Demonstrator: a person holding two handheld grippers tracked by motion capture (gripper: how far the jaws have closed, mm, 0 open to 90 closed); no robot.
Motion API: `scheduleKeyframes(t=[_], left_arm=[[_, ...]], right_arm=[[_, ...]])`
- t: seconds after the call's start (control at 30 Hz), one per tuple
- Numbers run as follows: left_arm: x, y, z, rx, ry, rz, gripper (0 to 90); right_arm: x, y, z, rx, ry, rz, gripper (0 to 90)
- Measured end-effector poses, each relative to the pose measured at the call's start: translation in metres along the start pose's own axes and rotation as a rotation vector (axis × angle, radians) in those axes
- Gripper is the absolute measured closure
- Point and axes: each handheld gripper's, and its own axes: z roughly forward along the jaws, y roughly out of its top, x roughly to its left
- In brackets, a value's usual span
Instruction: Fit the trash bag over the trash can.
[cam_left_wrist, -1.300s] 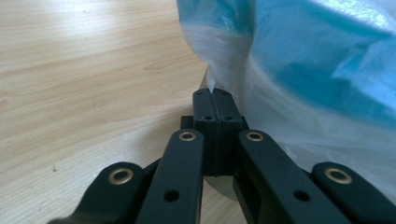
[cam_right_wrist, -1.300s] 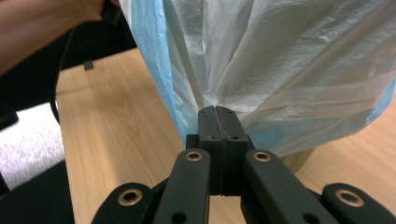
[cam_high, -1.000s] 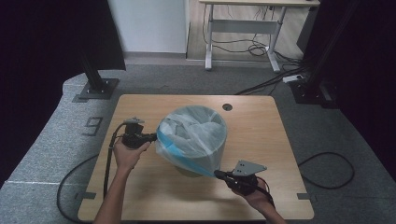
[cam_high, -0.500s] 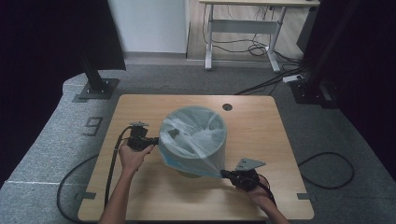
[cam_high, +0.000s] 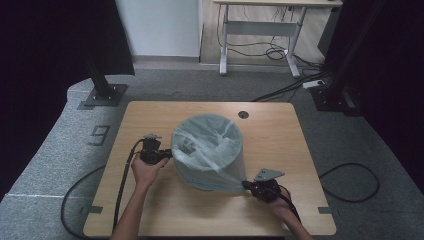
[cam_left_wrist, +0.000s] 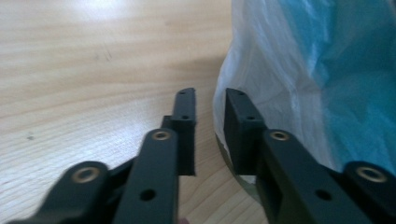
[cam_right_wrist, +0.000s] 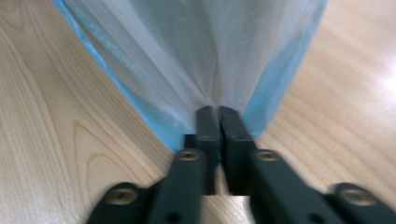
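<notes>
Pale wood grain covers the rectangular wooden worktop (cam_high: 150, 210), which has rounded corners and a small dark round hole (cam_high: 243, 114) near its far edge. It stands on grey carpet (cam_high: 60, 165), with a large "9" (cam_high: 99, 134) marked on the floor at its left. Black curtains (cam_high: 50, 45) close off both sides of the room, a white wall panel (cam_high: 160, 25) stands behind, and a white-framed desk (cam_high: 260, 35) with tangled cables beneath it sits farther back. A black cable (cam_high: 350, 175) loops on the carpet at the right.

At the middle of the worktop stands the round bin lined with a translucent light-blue plastic bag (cam_high: 210, 150), the bag's film draped over the rim and down the outside.

Against the bin's left side, the left gripper (cam_left_wrist: 209, 100) has just been opening its fingers; they stand slightly apart, the right one against the bag's film and nothing pinched between them. At the bin's near right, the right gripper (cam_right_wrist: 217, 111) has also just eased its fingers, yet they look nearly together, with a gathered pleat of the bag's film drawn taut from their tips.
</notes>
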Motion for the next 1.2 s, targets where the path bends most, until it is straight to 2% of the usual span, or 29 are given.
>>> scheduleKeyframes(t=[0.07, 0.13, 0.17, 0.27, 0.33, 0.4, 0.6, 0.67, 0.97, 1.2], left_arm=[[0.001, 0.0, -0.008, -0.022, 0.007, 0.002, 68.6], [-0.001, -0.002, -0.02, -0.041, 0.06, 0.019, 64.3], [-0.001, -0.003, -0.025, -0.051, 0.083, 0.032, 62.5], [-0.002, -0.008, -0.042, -0.087, 0.094, 0.05, 55.9], [-0.002, -0.012, -0.051, -0.102, 0.085, 0.062, 53.0], [-0.002, -0.014, -0.058, -0.116, 0.076, 0.074, 51.1], [-0.006, -0.013, -0.069, -0.152, 0.0, 0.094, 47.7], [-0.008, -0.011, -0.073, -0.163, -0.012, 0.106, 47.4], [-0.034, 0.007, -0.102, -0.225, -0.07, 0.205, 46.9], [-0.058, 0.028, -0.11, -0.209, -0.107, 0.27, 46.1]], right_arm=[[0.002, 0.002, -0.005, -0.046, -0.019, -0.001, 62.2], [0.002, 0.004, -0.011, -0.085, -0.036, 0.02, 50.9], [0.002, 0.004, -0.013, -0.104, -0.04, 0.029, 47.7], [-0.001, 0.005, -0.025, -0.181, -0.053, 0.081, 38.3], [-0.003, 0.004, -0.032, -0.224, -0.056, 0.109, 36.6], [-0.006, 0.003, -0.036, -0.244, -0.054, 0.123, 36.2], [-0.013, -0.003, -0.039, -0.252, -0.067, 0.161, 36.2], [-0.014, -0.004, -0.04, -0.252, -0.064, 0.17, 36.2], [-0.016, -0.006, -0.043, -0.249, -0.045, 0.174, 36.2], [-0.016, -0.006, -0.043, -0.247, -0.041, 0.178, 36.4]])
